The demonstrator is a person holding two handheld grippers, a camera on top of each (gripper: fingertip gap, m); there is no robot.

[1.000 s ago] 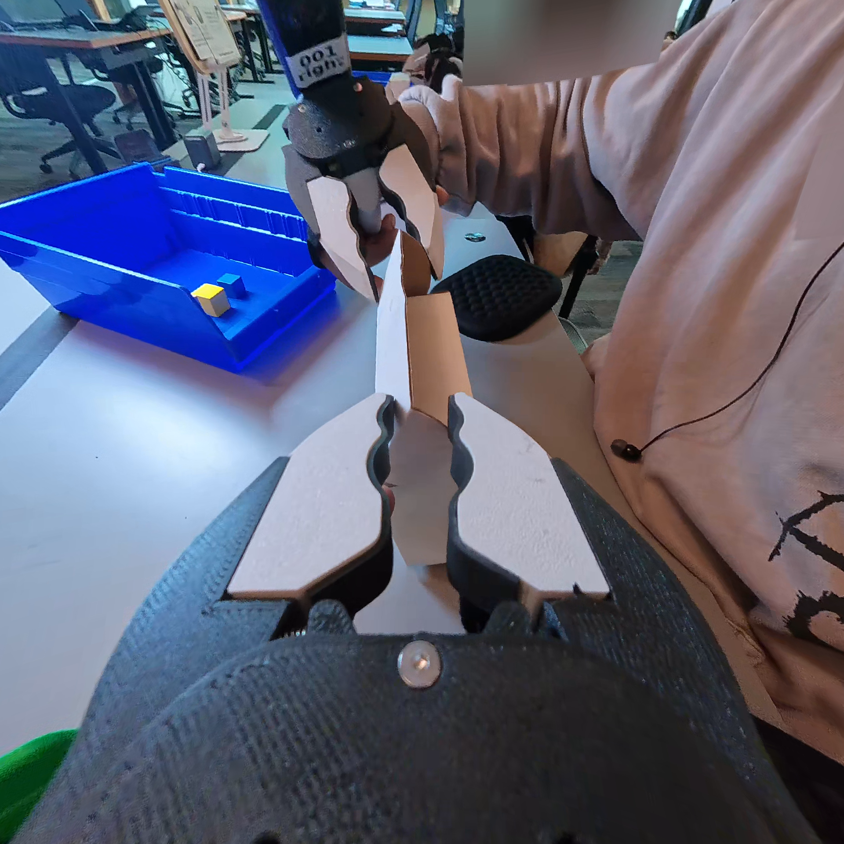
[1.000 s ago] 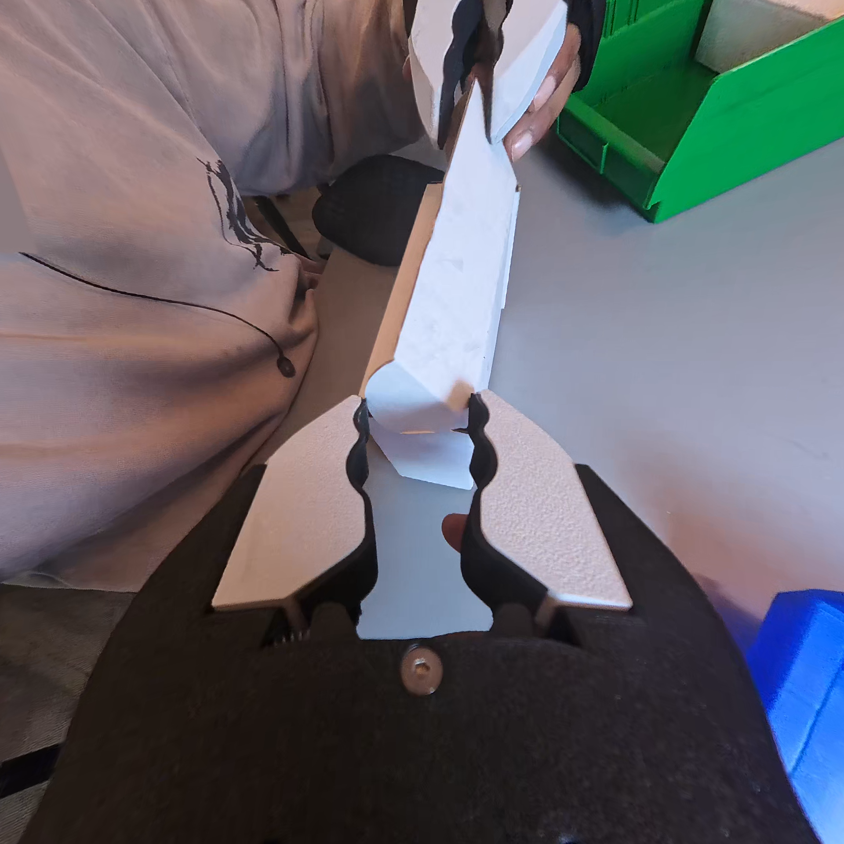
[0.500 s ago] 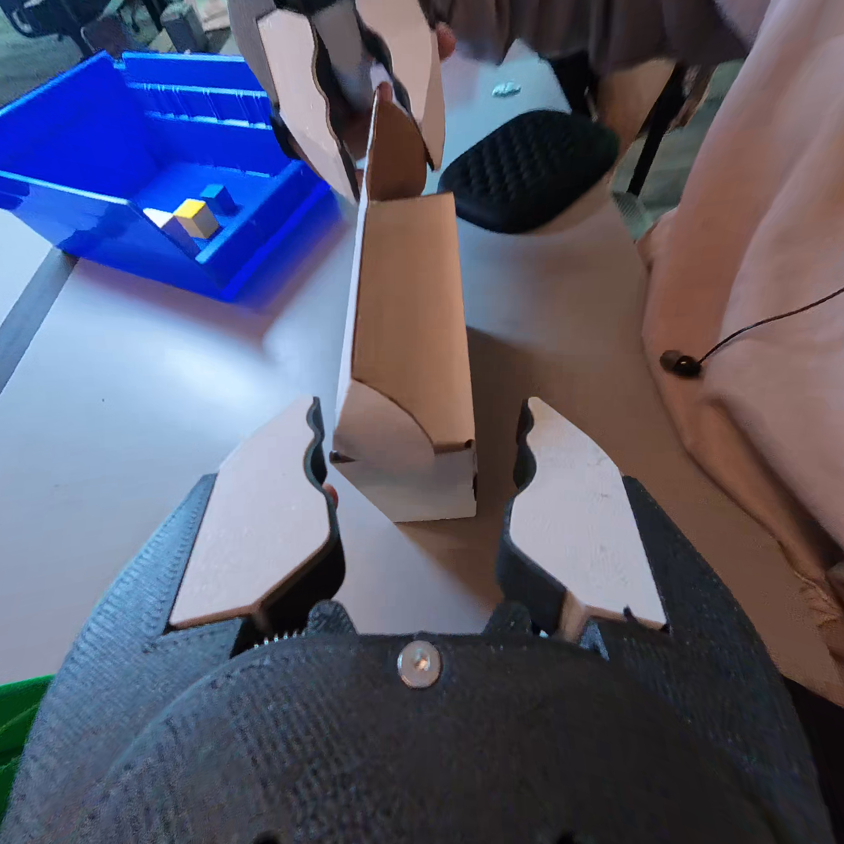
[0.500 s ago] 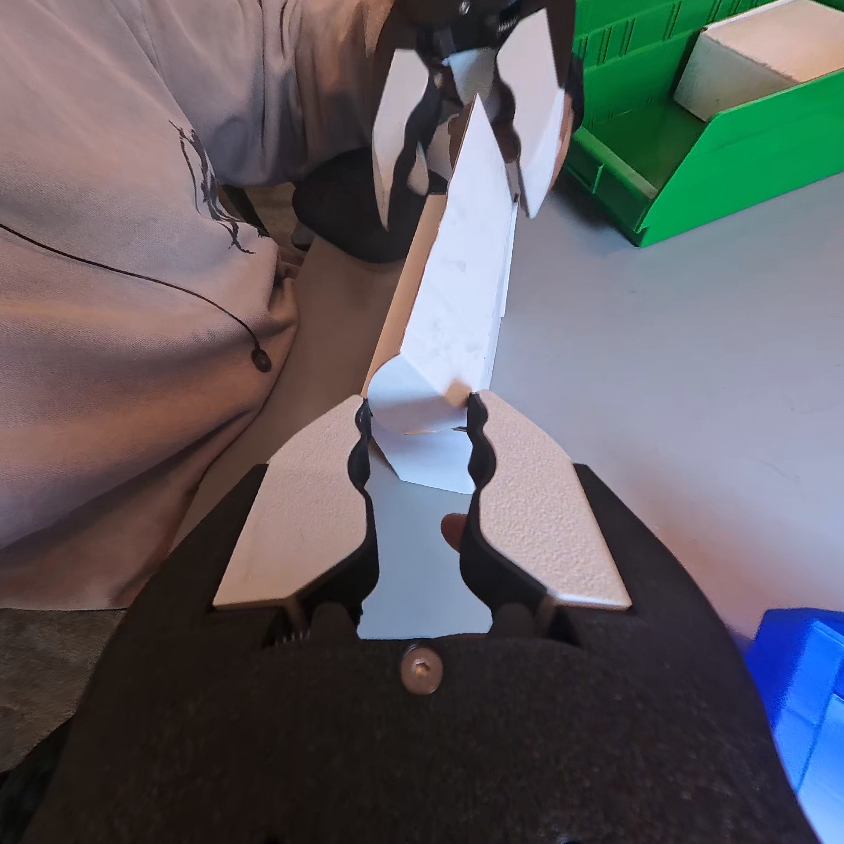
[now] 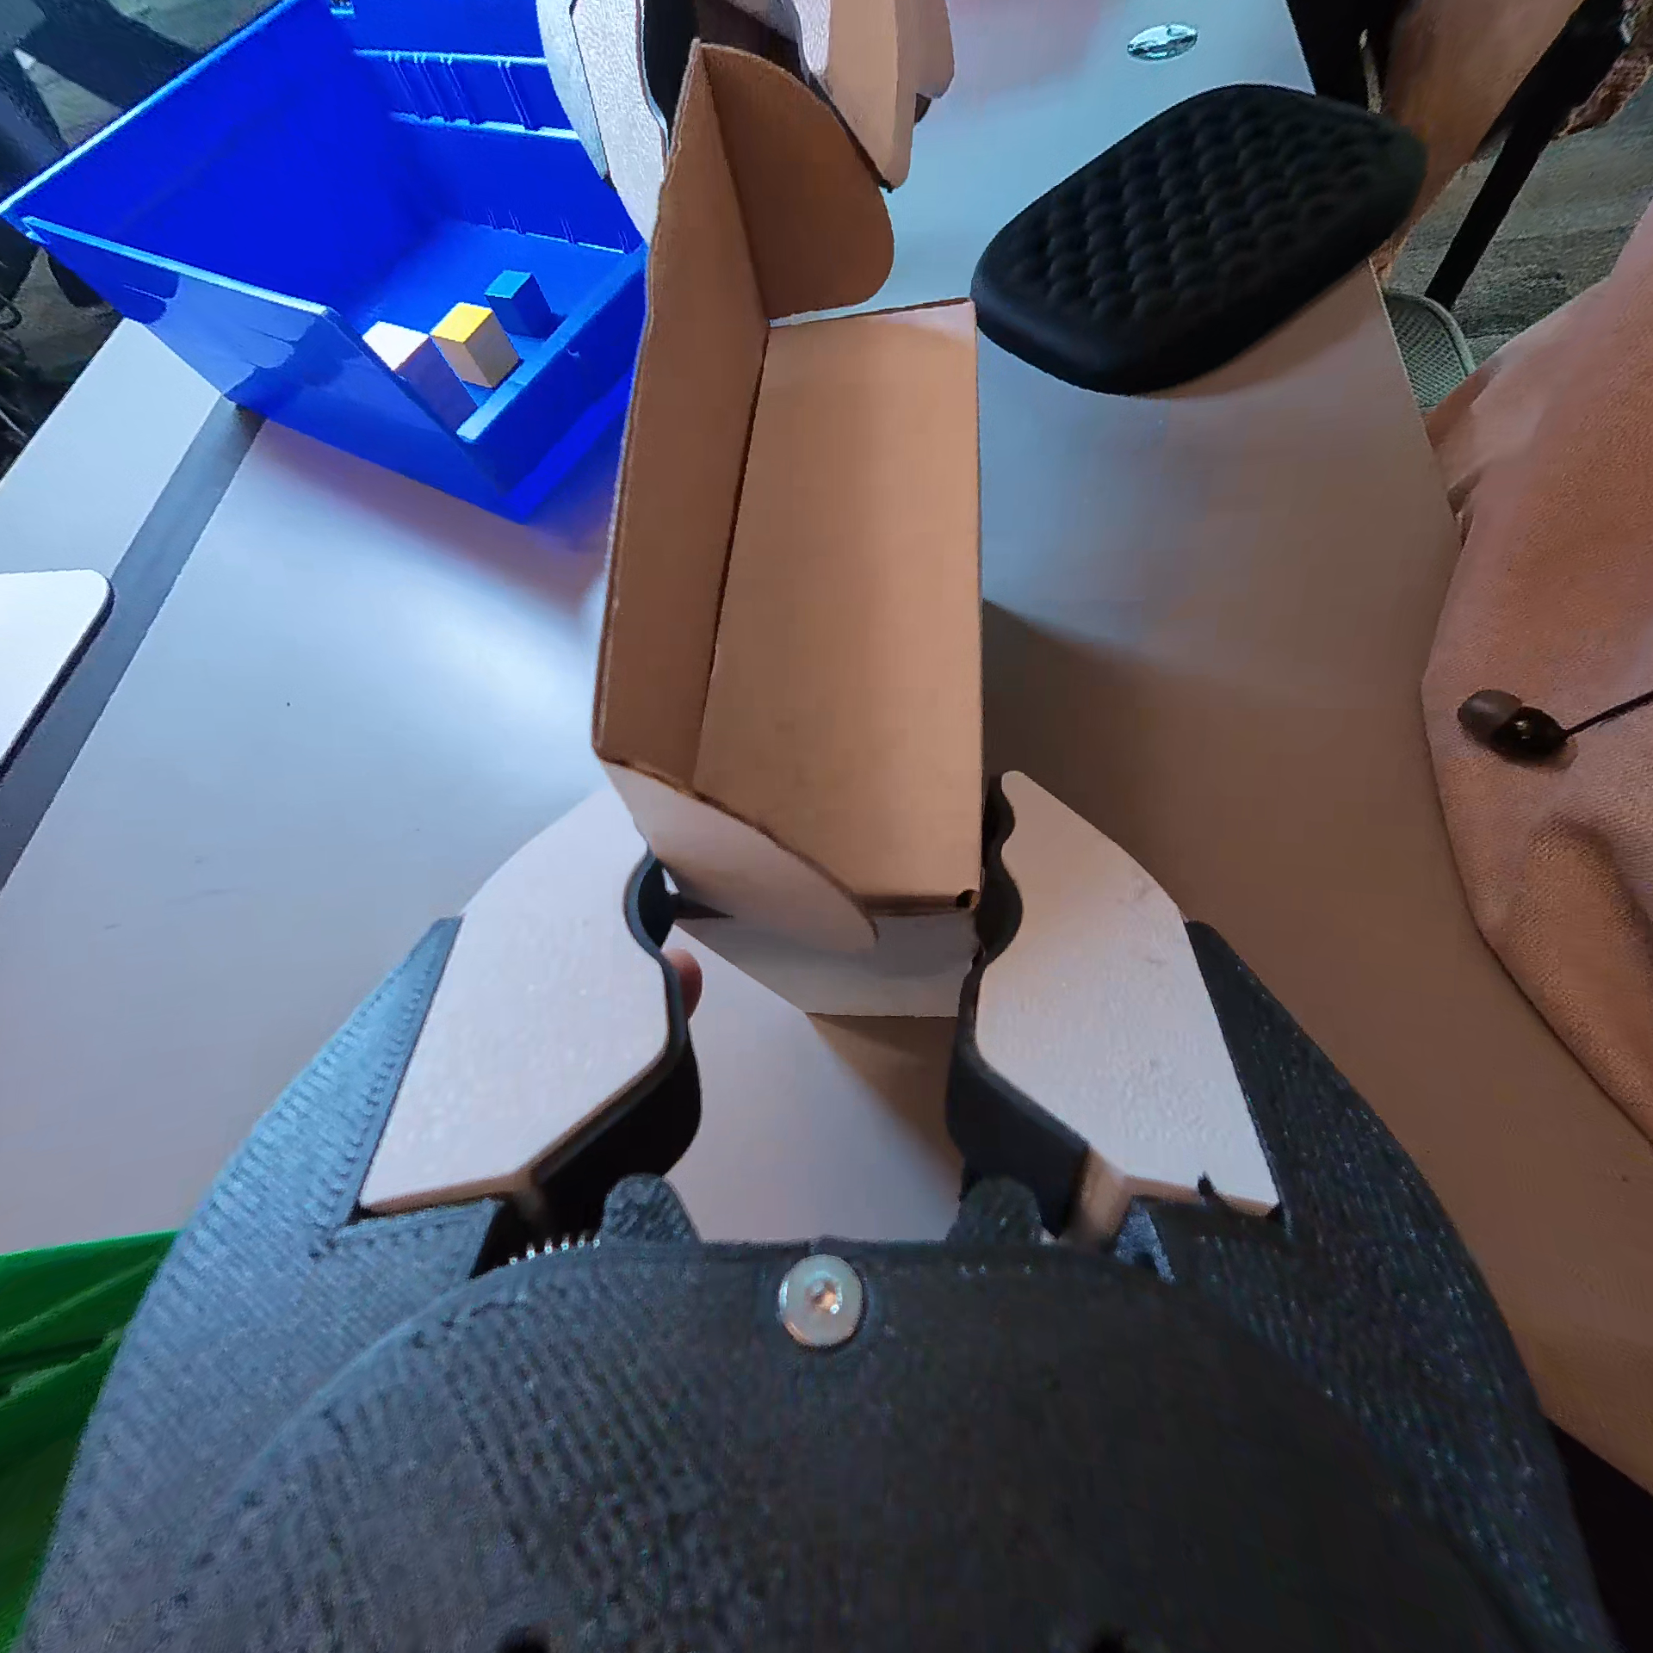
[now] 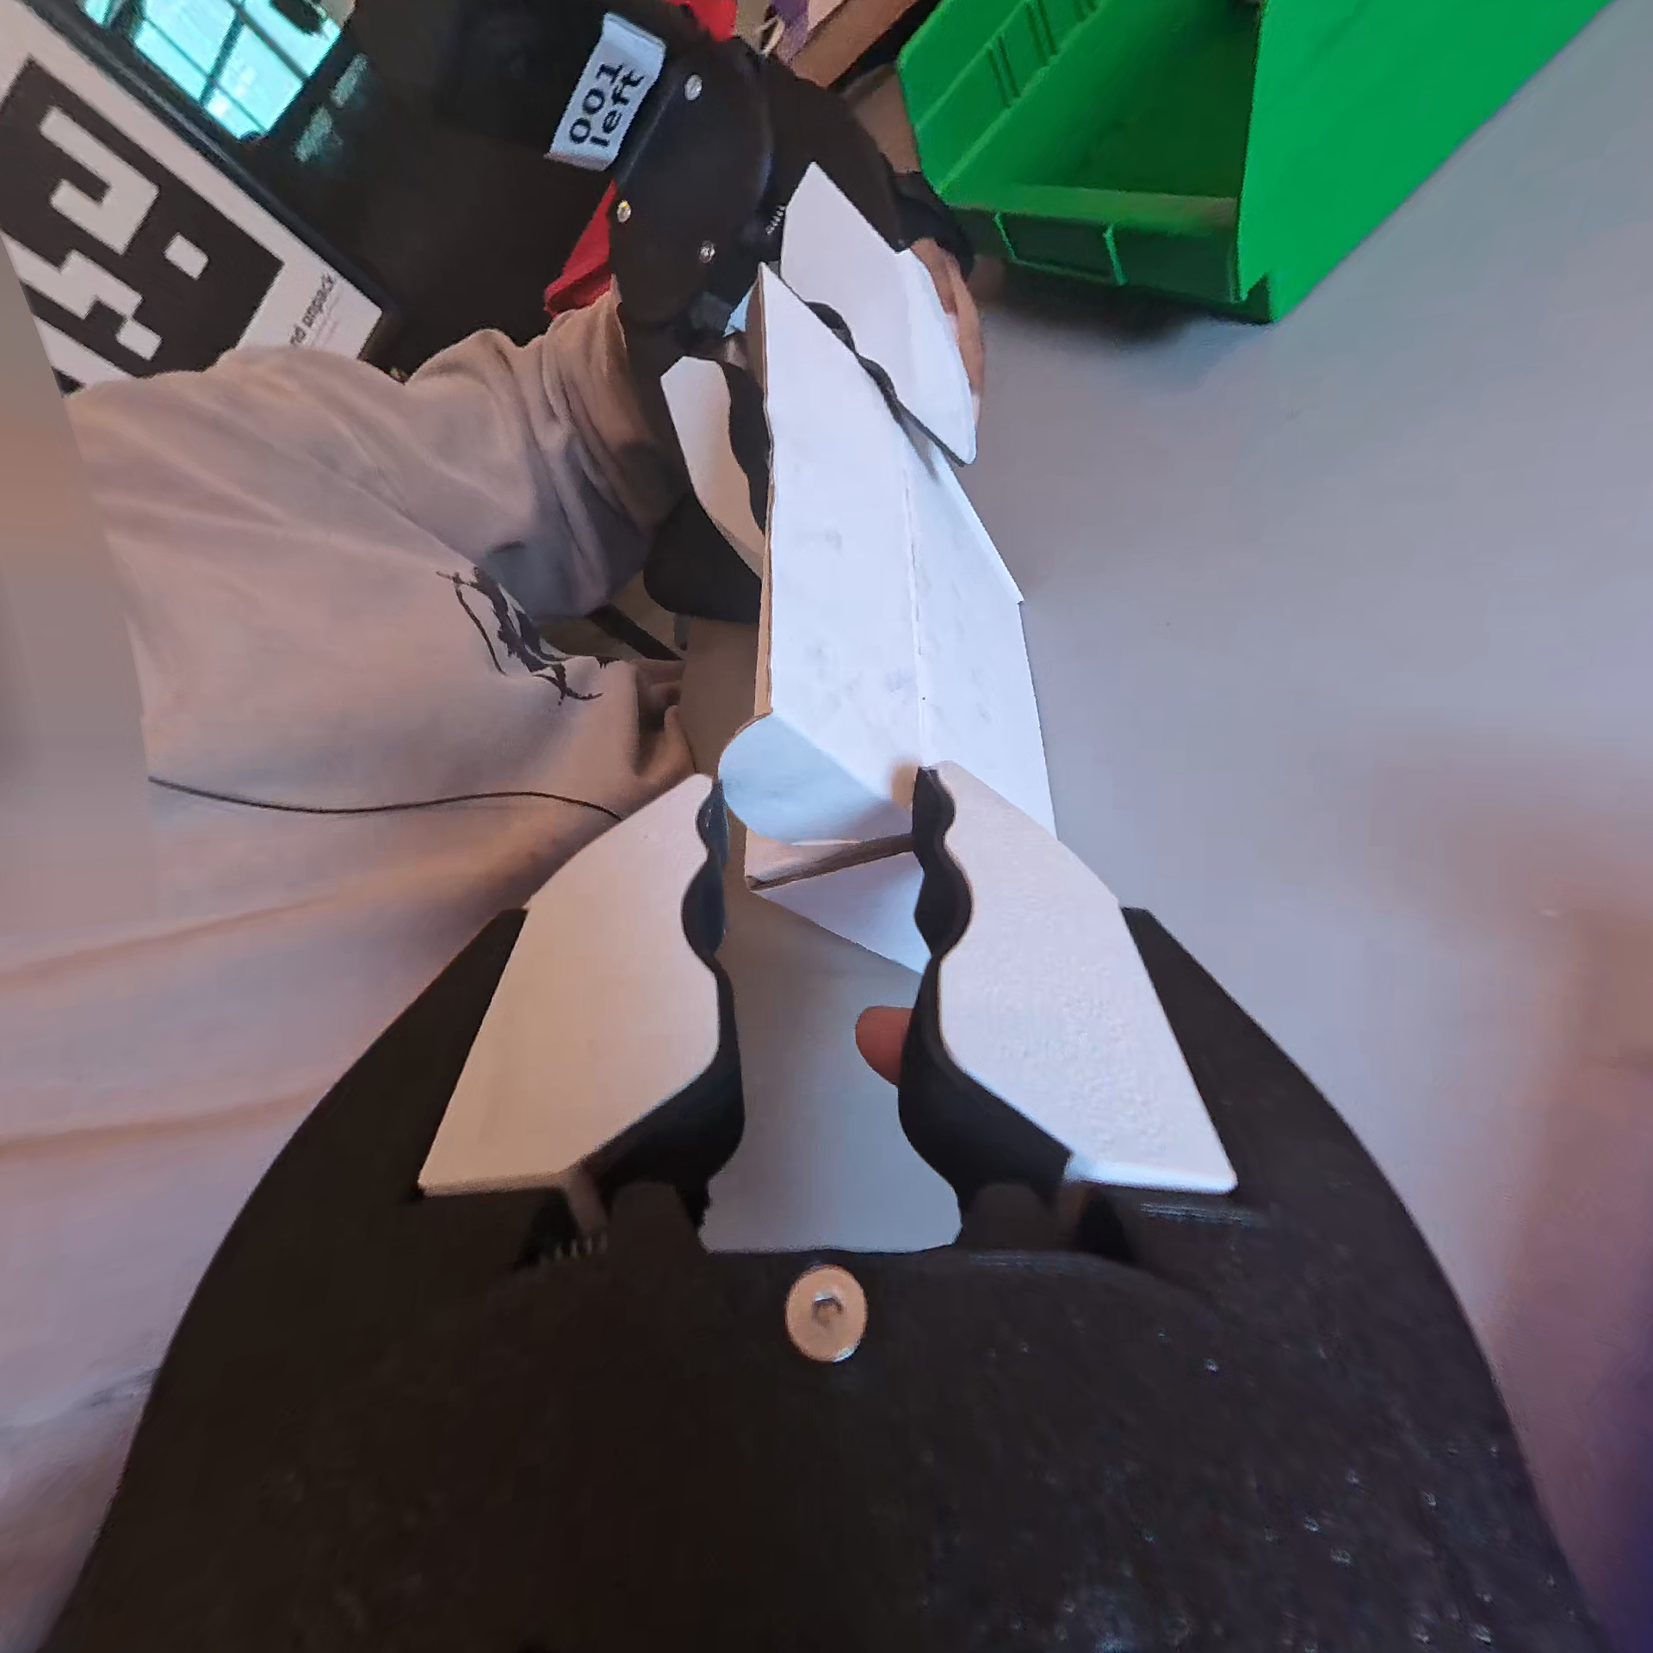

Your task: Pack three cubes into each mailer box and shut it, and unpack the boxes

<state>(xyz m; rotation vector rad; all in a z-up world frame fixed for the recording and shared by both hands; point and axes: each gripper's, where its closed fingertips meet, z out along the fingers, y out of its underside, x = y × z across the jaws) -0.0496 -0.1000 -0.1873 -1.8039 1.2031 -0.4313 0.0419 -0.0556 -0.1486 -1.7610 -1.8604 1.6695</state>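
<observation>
Left wrist view
- Left tongs (image 5: 818,881): fingers close on either side of the near end of the mailer box (image 5: 832,572); the right finger touches its corner, and the left sits at the rounded end flap, so it grips the box.
- Mailer box: held up off the desk (image 5: 295,769), long axis pointing away from the camera, brown inside showing, lid flap open to the left.
- Right tongs (image 5: 760,98): at the far end of the box, fingers either side of the rounded flap; partly cut off by the top edge.
- Blue bin (image 5: 268,241): on the desk to the left, well apart from the box.
- Cubes: a white cube (image 5: 398,344), a yellow-topped cube (image 5: 474,344) and a blue cube (image 5: 519,300) sit together in the bin's near corner.
- Green bin (image 5: 54,1324): only a corner shows at the lower left.

Right wrist view
- Right tongs (image 6: 818,805): closed on the near end of the mailer box (image 6: 859,617), both fingers pressing its rounded flap.
- Mailer box: white outside facing up, spanning between the two tongs above the desk (image 6: 1342,716).
- Left tongs (image 6: 805,385): at the far end, one finger on each side of the box end.
- Green bin (image 6: 1395,134): on the desk at the upper right, apart from the box.
- Person: a pale sleeve (image 6: 376,537) fills the left side.
</observation>
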